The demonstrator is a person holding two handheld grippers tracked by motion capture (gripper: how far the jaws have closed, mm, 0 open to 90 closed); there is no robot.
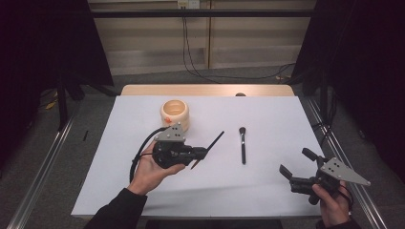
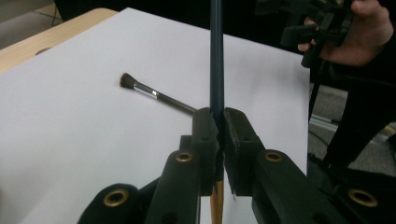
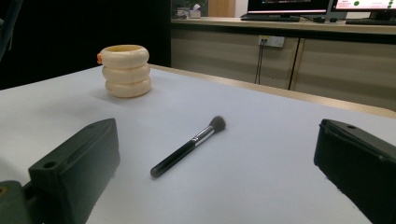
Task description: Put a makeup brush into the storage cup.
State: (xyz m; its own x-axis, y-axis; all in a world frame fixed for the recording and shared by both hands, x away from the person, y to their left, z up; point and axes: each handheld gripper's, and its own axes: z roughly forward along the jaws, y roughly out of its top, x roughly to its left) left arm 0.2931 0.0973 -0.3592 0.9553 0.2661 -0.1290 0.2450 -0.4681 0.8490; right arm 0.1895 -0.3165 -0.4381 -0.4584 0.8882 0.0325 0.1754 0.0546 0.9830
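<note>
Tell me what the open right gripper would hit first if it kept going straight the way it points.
Probably the black-handled makeup brush lying on the white table; it sits between the right gripper's open jaws. The cream ringed holder stands farther back, off to the left.

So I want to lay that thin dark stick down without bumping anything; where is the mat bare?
The white mat is bare along its near edge between the left gripper and the open right gripper, and across its far right corner. The middle is crowded: the cream ringed holder, the thin dark stick and the black makeup brush.
</note>
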